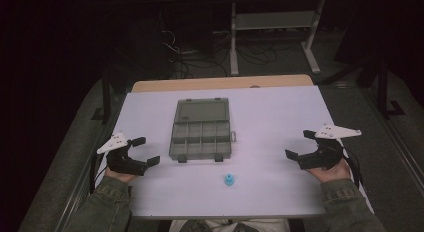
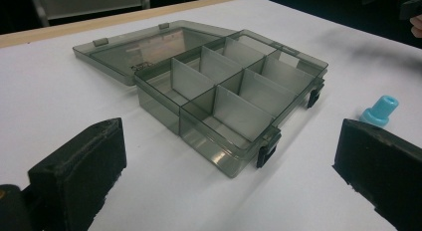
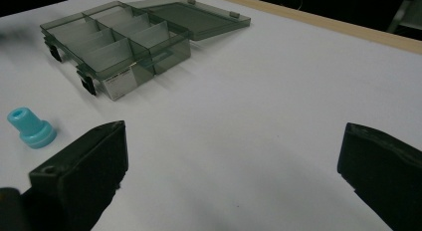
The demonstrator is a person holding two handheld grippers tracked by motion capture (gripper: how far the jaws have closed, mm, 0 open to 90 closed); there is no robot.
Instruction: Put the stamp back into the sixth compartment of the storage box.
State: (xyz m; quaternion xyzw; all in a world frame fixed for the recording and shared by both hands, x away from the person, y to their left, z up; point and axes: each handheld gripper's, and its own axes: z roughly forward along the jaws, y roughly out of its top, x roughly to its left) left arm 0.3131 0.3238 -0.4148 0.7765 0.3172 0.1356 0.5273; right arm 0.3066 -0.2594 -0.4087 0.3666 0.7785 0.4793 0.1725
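A smoky grey clear compartment box (image 1: pixel 201 134) lies open in the middle of the white table (image 1: pixel 280 112), its lid folded flat toward the far side. Its several compartments (image 2: pixel 234 91) look empty. A small light-blue plastic piece (image 1: pixel 229 180) stands upright near the front edge, just in front of the box. My left gripper (image 1: pixel 149 150) rests at the table's left side, open and holding nothing, facing the box (image 2: pixel 169 81) and the blue piece (image 2: pixel 380 110). My right gripper (image 1: pixel 297 144) rests at the right side, open, with the box (image 3: pixel 114 39) and blue piece (image 3: pixel 31 127) ahead.
A strip of bare wood (image 1: pixel 222 83) shows along the table's far edge. Beyond it, a white metal frame (image 1: pixel 272 22) and loose cables (image 1: pixel 200 57) sit on the dark floor. White tabletop lies bare between each gripper and the box.
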